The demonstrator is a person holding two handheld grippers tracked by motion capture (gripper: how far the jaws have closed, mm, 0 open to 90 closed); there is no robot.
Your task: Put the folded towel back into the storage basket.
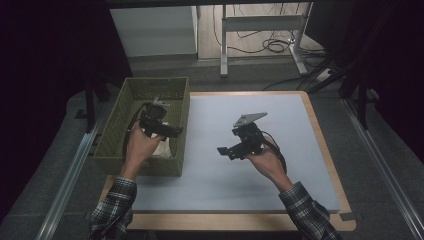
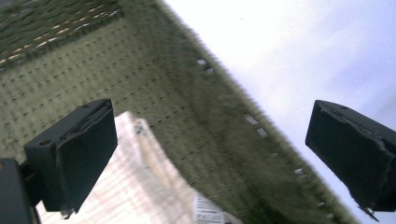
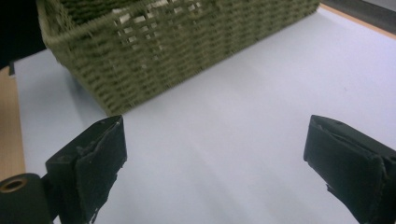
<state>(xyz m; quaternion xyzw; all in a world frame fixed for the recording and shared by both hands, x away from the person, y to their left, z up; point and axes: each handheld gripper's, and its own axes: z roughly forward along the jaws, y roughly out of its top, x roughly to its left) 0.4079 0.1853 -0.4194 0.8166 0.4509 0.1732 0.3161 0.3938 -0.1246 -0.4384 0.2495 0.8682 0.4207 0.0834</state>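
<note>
The left gripper (image 1: pixel 172 131) hangs wide open and empty right over the white cloth (image 2: pixel 140 186) in the basket's (image 1: pixel 181 107) near-right corner, way closer than the open, empty right gripper (image 1: pixel 226 151).

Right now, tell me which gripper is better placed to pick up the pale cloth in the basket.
Left. The left gripper hangs open over the woven basket, with the pale cloth just below it. The right gripper, also open, is over the bare white mat, well away from the basket.

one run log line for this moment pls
left gripper: open, over basket, above white cloth | right gripper: open, empty, over white mat | cloth: in basket
</note>
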